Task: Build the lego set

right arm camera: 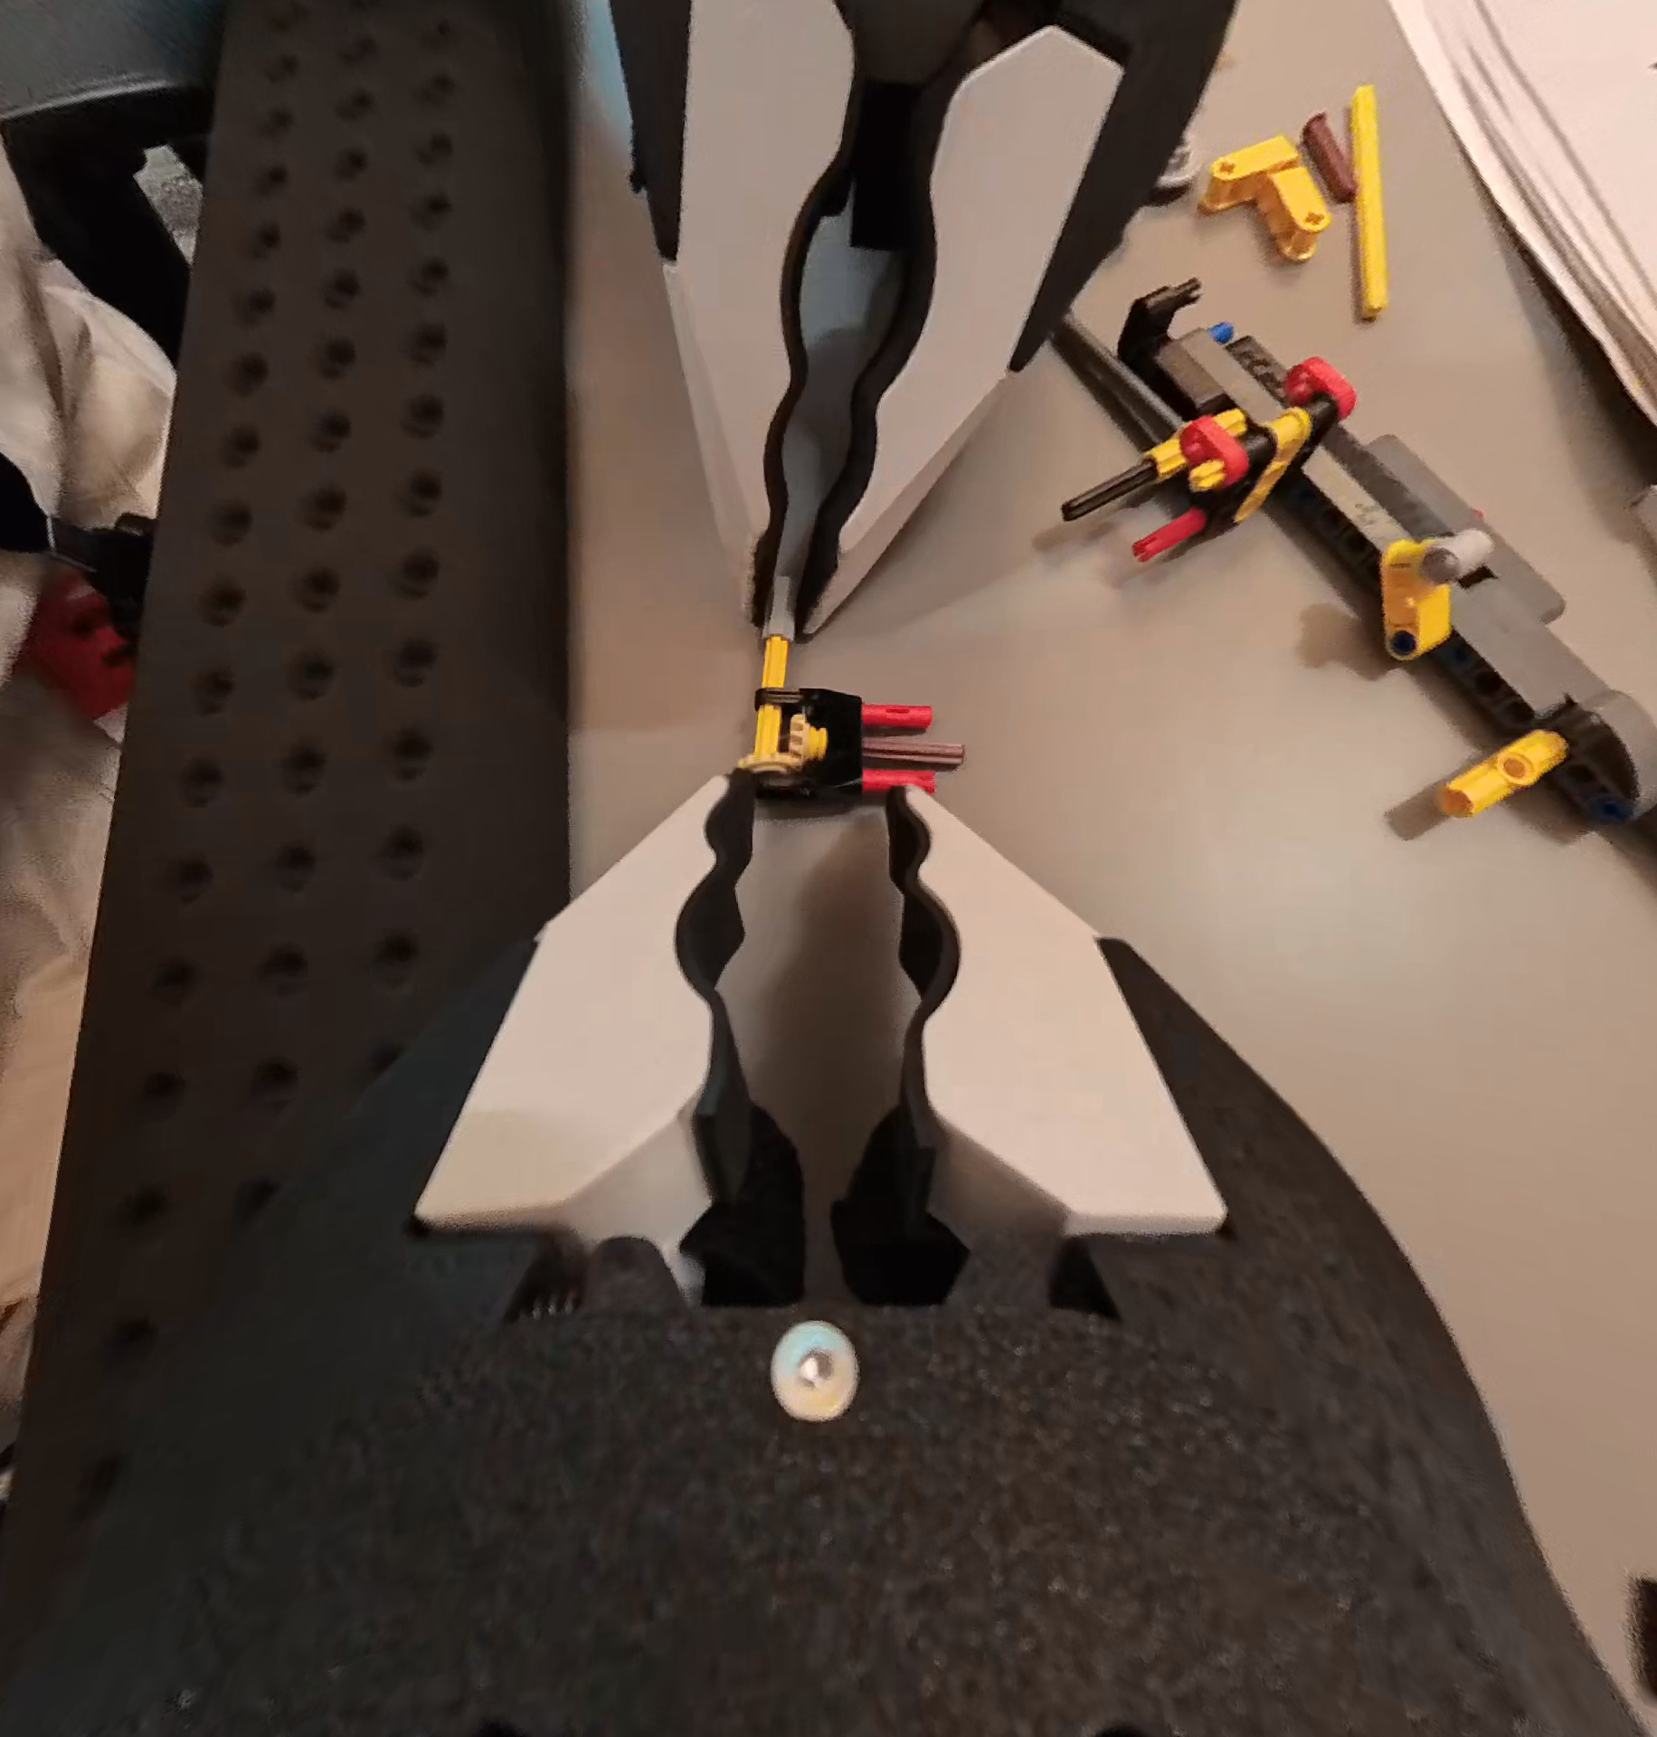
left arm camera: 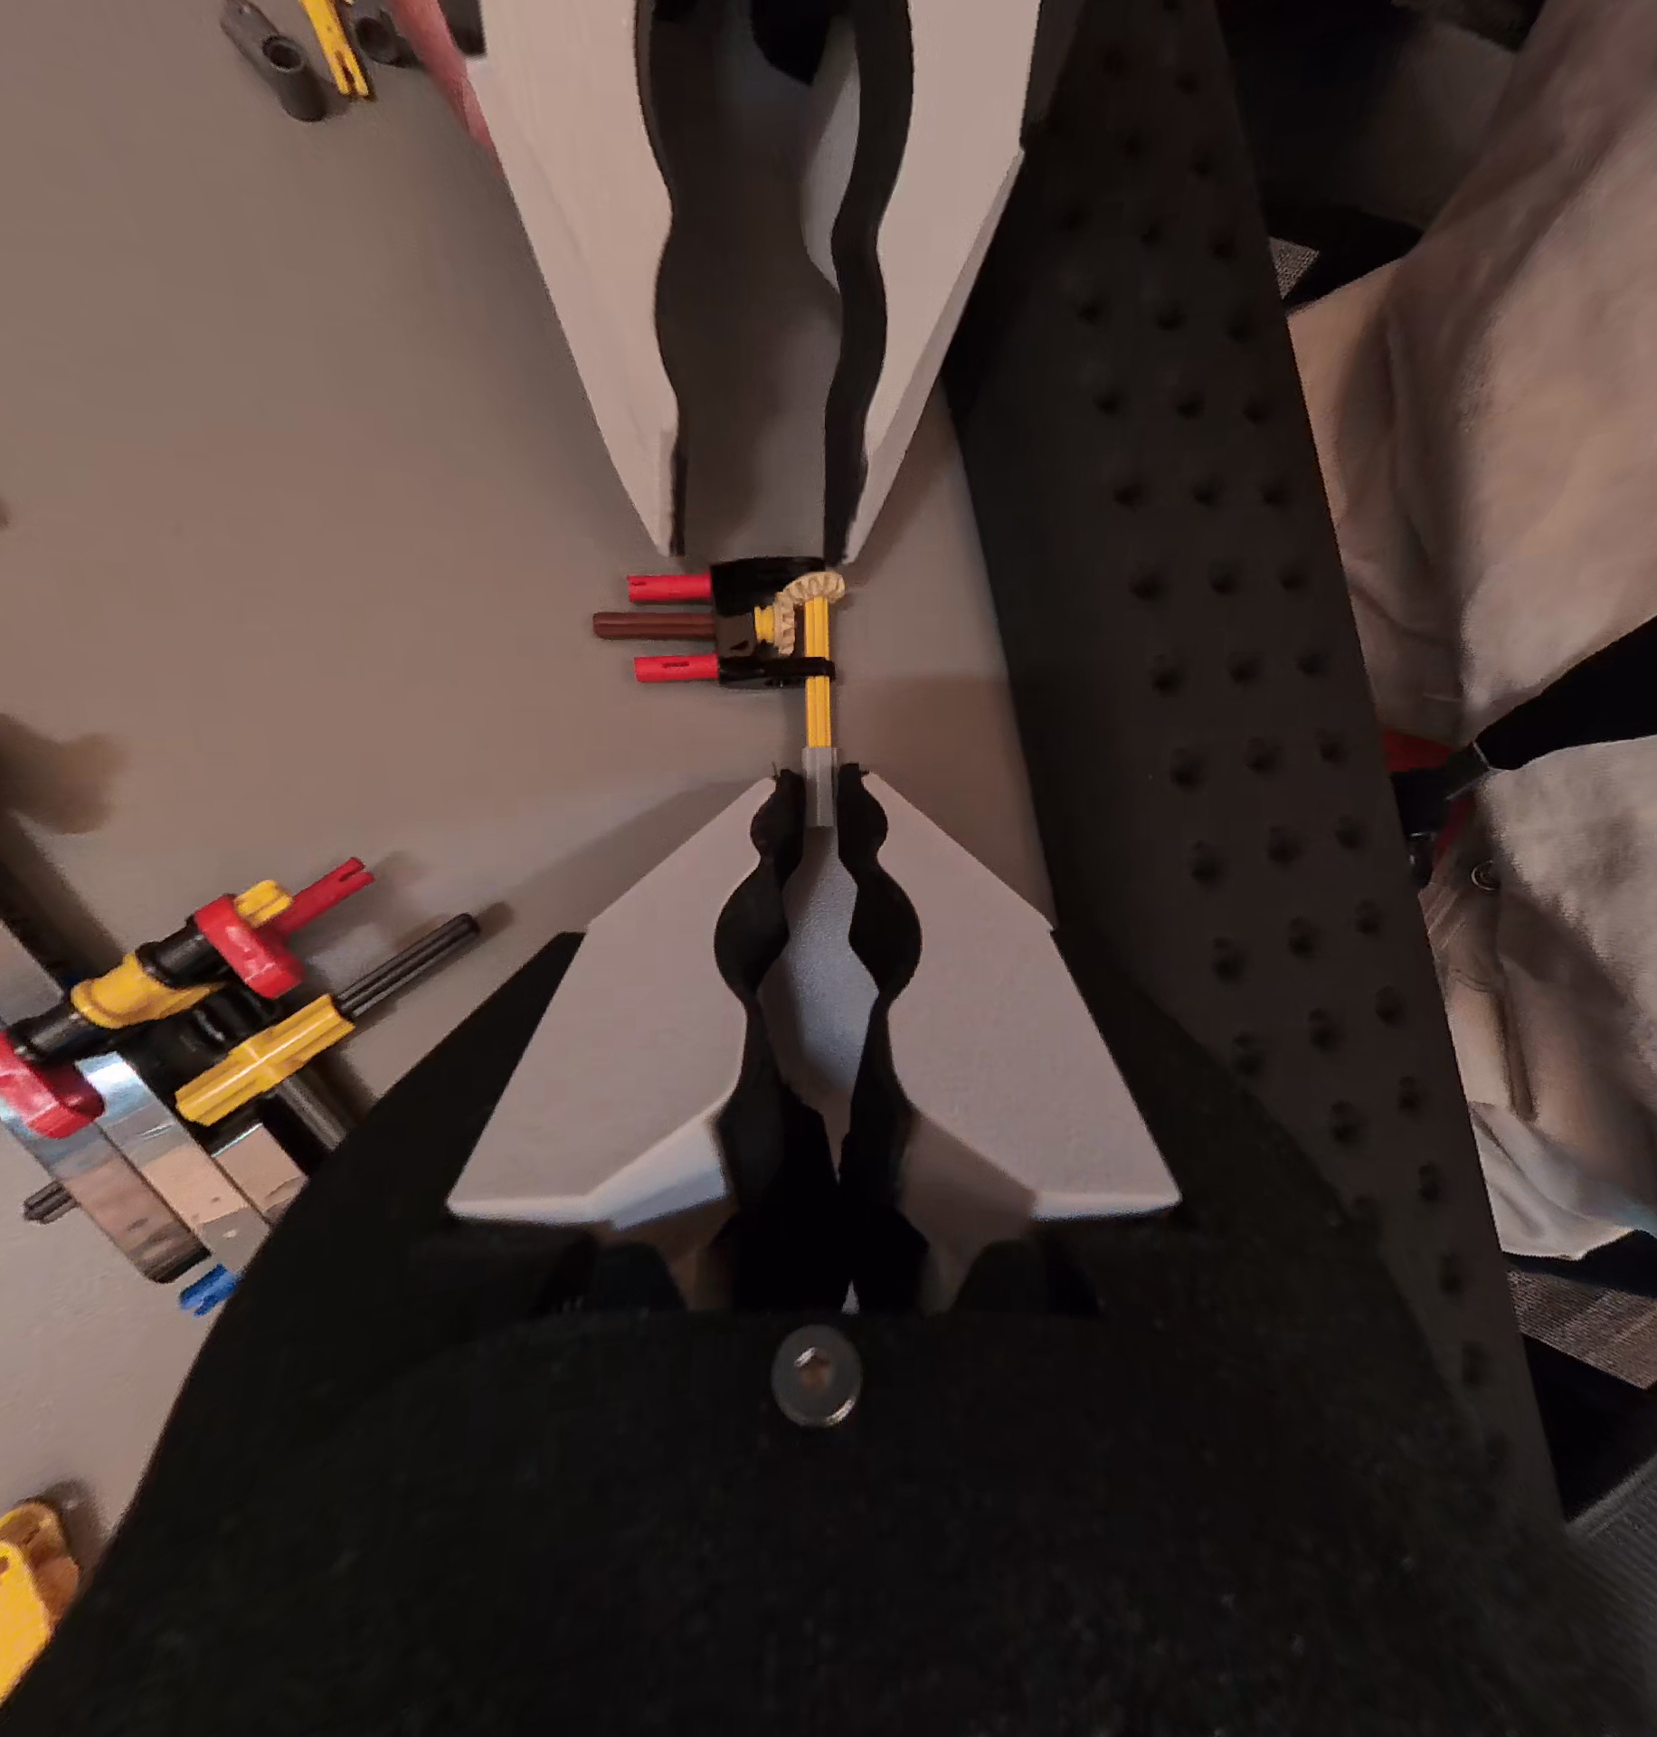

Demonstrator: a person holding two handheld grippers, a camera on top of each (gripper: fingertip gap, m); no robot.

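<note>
grey tabletop (left arm camera: 289, 423) fills the left wrist view, with a dark perforated strip (left arm camera: 1210, 658) running along its edge and pale cloth beyond. the left gripper (left arm camera: 820, 785) reaches up from the bottom of this view, its two black wavy fingers drawn close and clenched on a small grey sleeve (left arm camera: 823, 788) at the near end of a thin yellow axle (left arm camera: 816, 681). the axle runs straight away from the tips into a small black gear block (left arm camera: 750, 625), which carries a tan gear (left arm camera: 804, 602) and has two red pins (left arm camera: 674, 628) and a brown axle sticking out to the left. the right gripper (left arm camera: 759, 555) comes down from the top, its tips meeting the far side of the block. a half-built model (left arm camera: 176, 1015) in black, yellow, red and grey lies at the lower left, and loose yellow parts sit at the corners. in the right wrist view the same grey tabletop (right arm camera: 1182, 1034) shows, with the perforated strip (right arm camera: 336, 658) on the left. the right gripper (right arm camera: 820, 799) has its fingers set wider apart, grasping the black gear block (right arm camera: 829, 743) between the tips, the red pins (right arm camera: 895, 747) pointing right. the yellow axle (right arm camera: 773, 672) leads away to the grey sleeve (right arm camera: 780, 606), pinched in the left gripper (right arm camera: 782, 611) opposite. the long half-built model (right arm camera: 1370, 526) lies on the table to the right, well apart from both grippers, with loose yellow pieces (right arm camera: 1276, 193) and white paper sheets (right arm camera: 1576, 169) beyond it.
</note>
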